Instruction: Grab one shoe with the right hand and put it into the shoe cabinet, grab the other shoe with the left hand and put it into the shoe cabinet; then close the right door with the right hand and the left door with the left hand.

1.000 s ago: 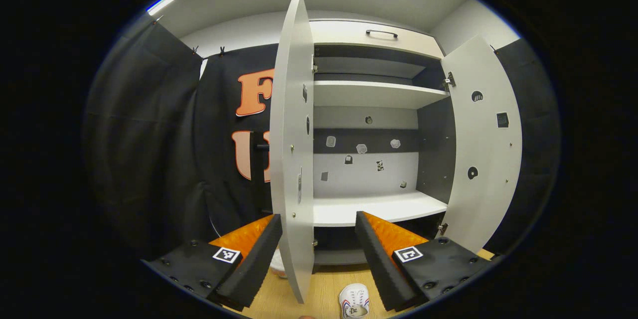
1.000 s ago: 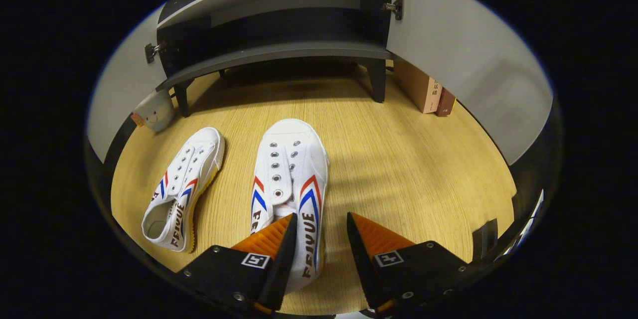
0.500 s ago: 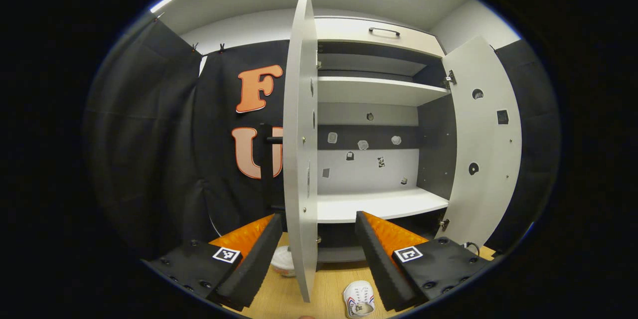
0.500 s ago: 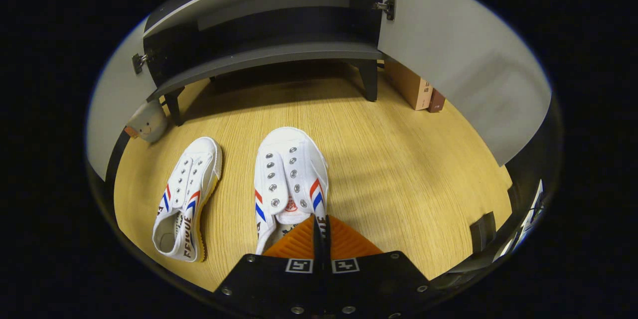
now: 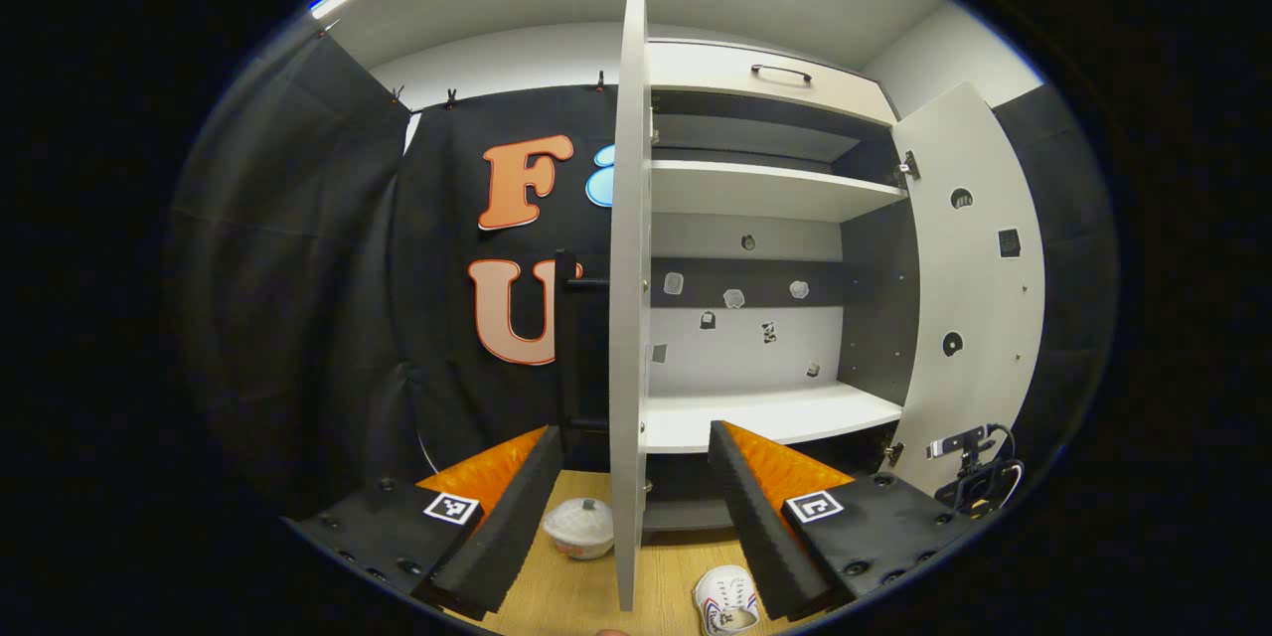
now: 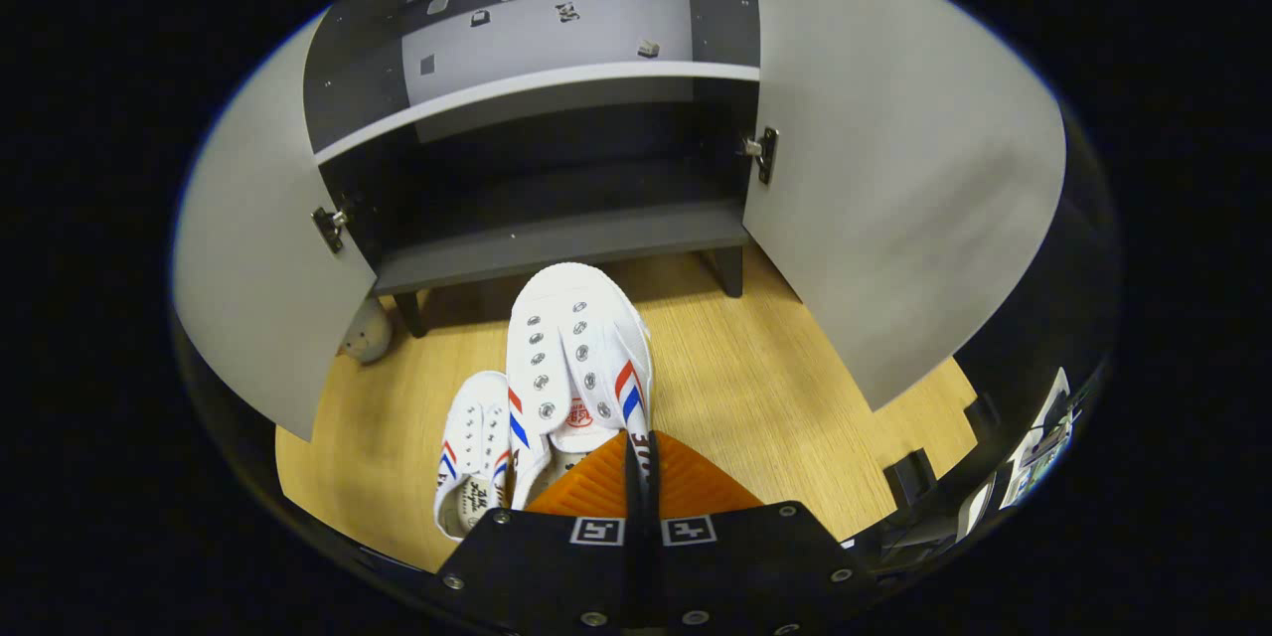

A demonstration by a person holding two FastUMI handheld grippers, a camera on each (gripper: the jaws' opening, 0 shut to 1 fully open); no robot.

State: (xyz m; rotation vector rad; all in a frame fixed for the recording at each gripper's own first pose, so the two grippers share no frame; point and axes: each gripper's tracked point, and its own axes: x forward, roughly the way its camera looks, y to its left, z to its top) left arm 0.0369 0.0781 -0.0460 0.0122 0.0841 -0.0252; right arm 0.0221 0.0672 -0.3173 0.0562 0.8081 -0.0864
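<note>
Little can be read. On the held shoe (image 6: 576, 348), dark print runs along the side just ahead of the right tongs (image 6: 641, 447). The fingers pinching that side cover most of it, and the two letters left look like "UE". A red badge (image 6: 577, 412) on its tongue, just ahead of the tips, is too small to read. So is the print inside the other shoe (image 6: 475, 447), left of those tongs.

Each finger of both pairs of tongs carries a square black-and-white code tag (image 6: 596, 530), a pattern without words. Well beyond the open left tongs (image 5: 636, 487), small stickers (image 5: 733, 298) dot the cabinet's back wall; none is legible.
</note>
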